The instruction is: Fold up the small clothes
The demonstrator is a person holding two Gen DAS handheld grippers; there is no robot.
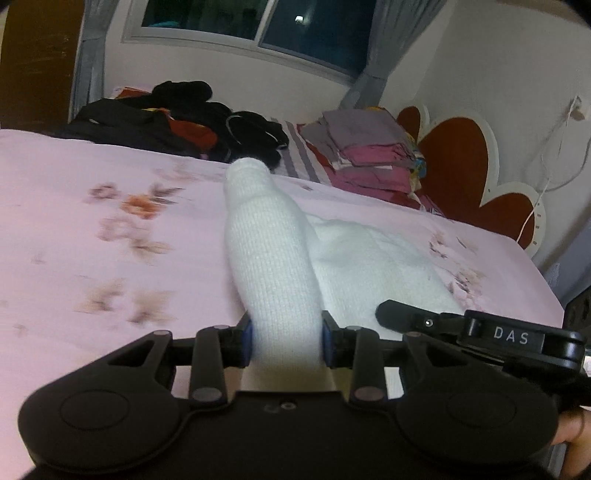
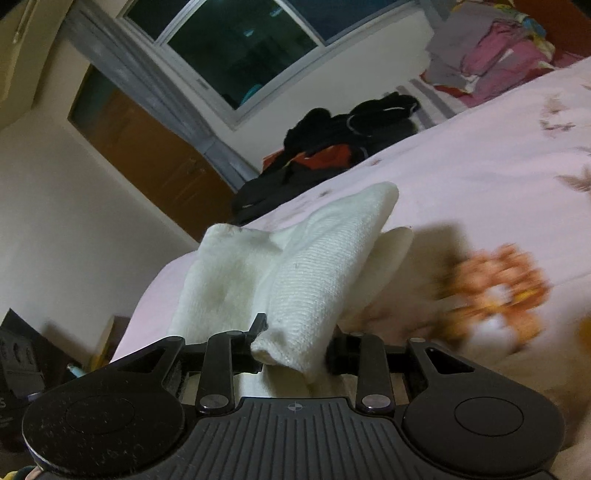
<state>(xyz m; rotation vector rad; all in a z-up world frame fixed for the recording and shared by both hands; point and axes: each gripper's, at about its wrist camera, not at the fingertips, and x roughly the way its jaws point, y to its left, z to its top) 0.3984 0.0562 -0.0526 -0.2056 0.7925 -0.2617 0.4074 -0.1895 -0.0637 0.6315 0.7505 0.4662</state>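
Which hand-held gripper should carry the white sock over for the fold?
Probably the left hand-held gripper: it holds one long stretch of white sock. The right hand-held gripper grips a bunched end.

White sock [image 1: 269,254] ribbed knit; tongs [image 1: 286,341] matt black plastic.

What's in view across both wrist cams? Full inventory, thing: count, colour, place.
white sock: 1 or 2, cannot tell; white knit; on the bed, clamped at both ends
bedsheet: 1, pink floral, under the sock
dark clothes pile: 1, black with red, far edge of bed
folded stack: 1, grey and magenta, by the headboard
headboard: 1, red with white trim, against the wall
window: 1, dark glass, grey curtains either side
door: 1, brown wood, right wrist view
left gripper: black, closed on sock
right gripper: black, closed on sock
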